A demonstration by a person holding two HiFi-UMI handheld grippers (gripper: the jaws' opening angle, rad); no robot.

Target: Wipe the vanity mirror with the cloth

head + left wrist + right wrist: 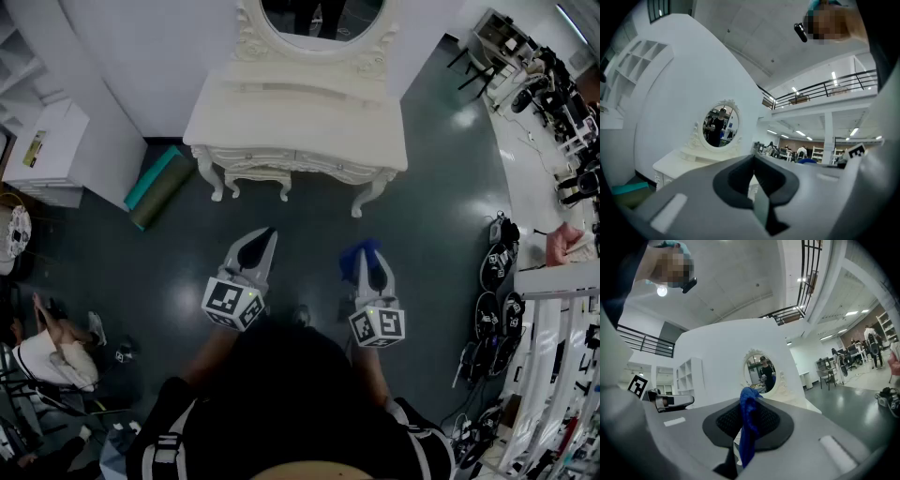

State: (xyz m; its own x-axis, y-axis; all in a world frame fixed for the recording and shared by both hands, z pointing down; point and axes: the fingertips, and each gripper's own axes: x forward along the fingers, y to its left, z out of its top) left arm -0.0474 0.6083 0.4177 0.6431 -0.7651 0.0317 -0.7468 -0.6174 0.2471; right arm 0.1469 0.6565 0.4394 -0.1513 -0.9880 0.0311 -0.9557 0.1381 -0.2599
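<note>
"Head view first: where is the cloth (362, 251)?"

"Pinched in the right gripper (371, 266). Its own view shows the blue fabric clamped between both pads. The left gripper (255, 244) has its jaws together on nothing."

"And the vanity mirror (321, 19)?"

"Well apart from both, at the back of the white vanity table (300, 122). The cloth is nowhere near the glass, so I judge this to be the approach."

"What does the next move call for?"

"Walking forward over the bare dark floor (300, 234), then lifting the right gripper above the tabletop so the cloth meets the glass flat."

"Anything to mind?"

"The table's front edge stands between the person and the mirror, so it probably takes a reach across. The carved frame rings the glass, and the cloth could catch there. A green roll (155, 185) lies left of the table legs and gear (495, 267) litters the floor at right, but the straight path looks open."
</note>
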